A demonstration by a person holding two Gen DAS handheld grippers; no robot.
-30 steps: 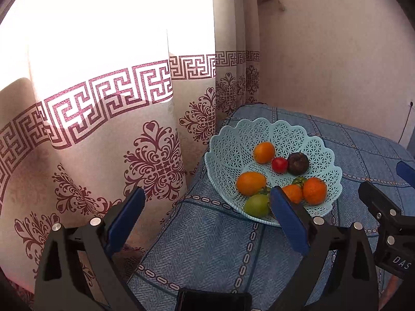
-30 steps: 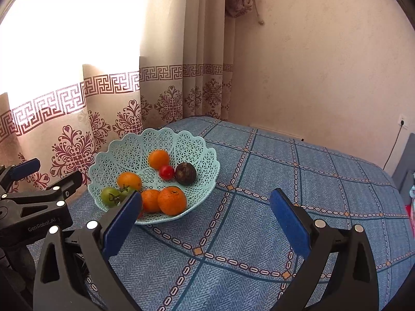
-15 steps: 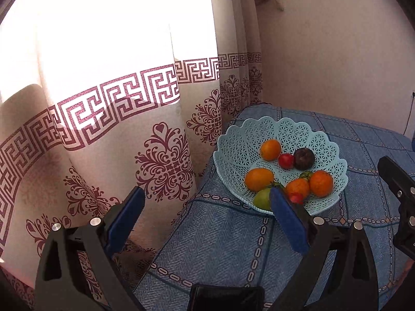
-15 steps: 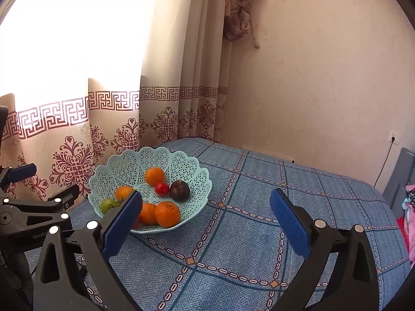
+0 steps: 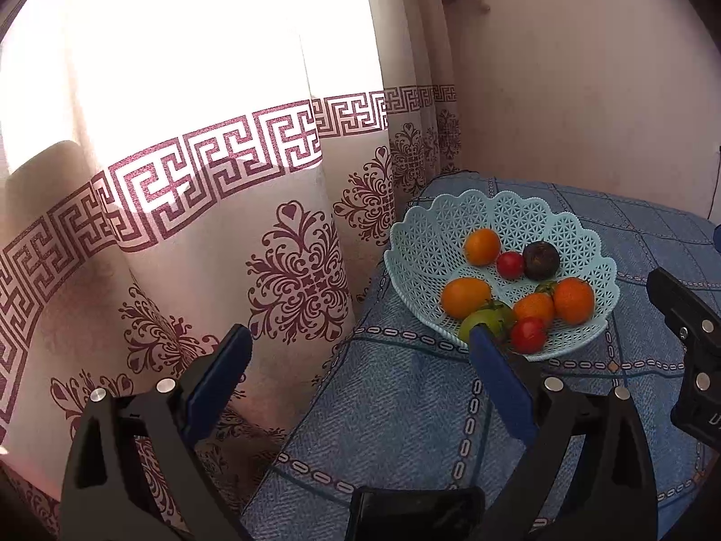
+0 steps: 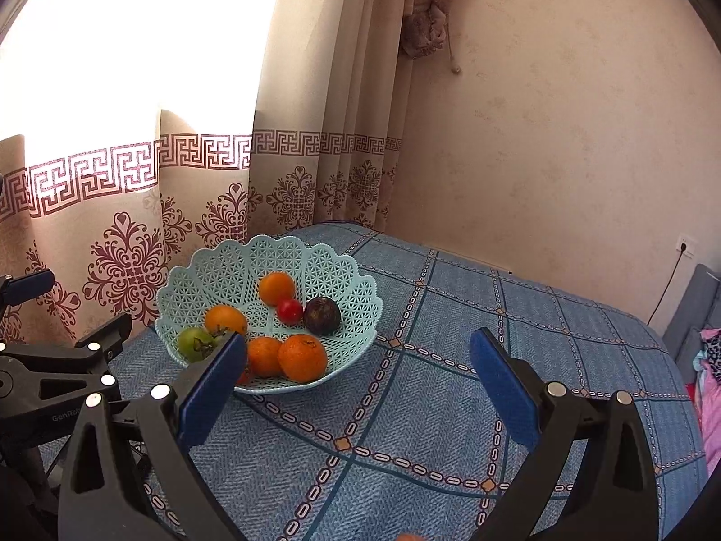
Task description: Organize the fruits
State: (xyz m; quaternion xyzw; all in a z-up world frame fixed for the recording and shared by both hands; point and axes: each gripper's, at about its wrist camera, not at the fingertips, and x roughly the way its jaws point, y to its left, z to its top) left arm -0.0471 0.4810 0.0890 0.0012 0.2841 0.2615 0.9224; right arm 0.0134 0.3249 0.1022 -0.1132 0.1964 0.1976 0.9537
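A pale blue lattice basket [image 5: 450,225] [image 6: 225,266] sits on the blue patterned bedspread near the curtain. It holds several orange fruits [image 5: 573,300] [image 6: 302,357], two small red fruits [image 5: 509,264] [image 6: 289,310], a dark purple fruit [image 5: 540,260] [image 6: 321,314] and a green tomato [image 5: 484,318] [image 6: 194,343]. My left gripper [image 5: 360,360] is open and empty, in front of and left of the basket. My right gripper [image 6: 358,374] is also open and empty, in front of and right of the basket.
A patterned cream curtain [image 5: 203,180] [image 6: 135,207] hangs just behind and left of the basket, with a pink wall [image 6: 563,135] beyond. The bedspread [image 6: 518,360] stretches to the right. Pink cloth [image 6: 709,383] lies at the far right edge.
Both grippers have pulled back and upward from the basket, which now looks smaller and farther away. A second red fruit at the basket's front has come into view in the left wrist view.
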